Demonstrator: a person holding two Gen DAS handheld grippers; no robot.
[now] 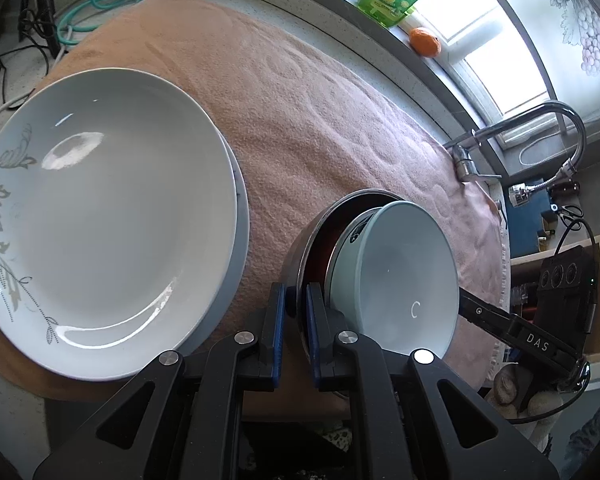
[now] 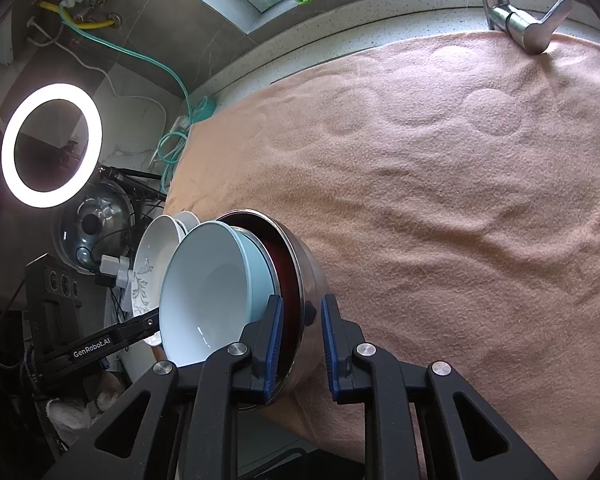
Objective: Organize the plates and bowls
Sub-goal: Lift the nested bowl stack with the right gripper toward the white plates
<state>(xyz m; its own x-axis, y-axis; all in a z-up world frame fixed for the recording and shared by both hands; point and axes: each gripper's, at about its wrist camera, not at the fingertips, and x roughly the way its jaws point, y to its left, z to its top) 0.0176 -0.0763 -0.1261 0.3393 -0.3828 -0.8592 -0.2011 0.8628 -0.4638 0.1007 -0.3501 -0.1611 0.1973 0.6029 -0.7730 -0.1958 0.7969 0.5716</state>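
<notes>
Gripping the nested bowls low in both frames, I held the steel bowl (image 1: 312,240) by its thin rim: left claw (image 1: 296,322) clamped there, right claw (image 2: 300,340) clamped on the opposite rim. The pale blue bowl (image 1: 396,272) sat loose inside and, glazed and breakable, could slide. Stacked plates (image 1: 108,216) lay at left on the towel-covered surface (image 1: 320,120).
</notes>
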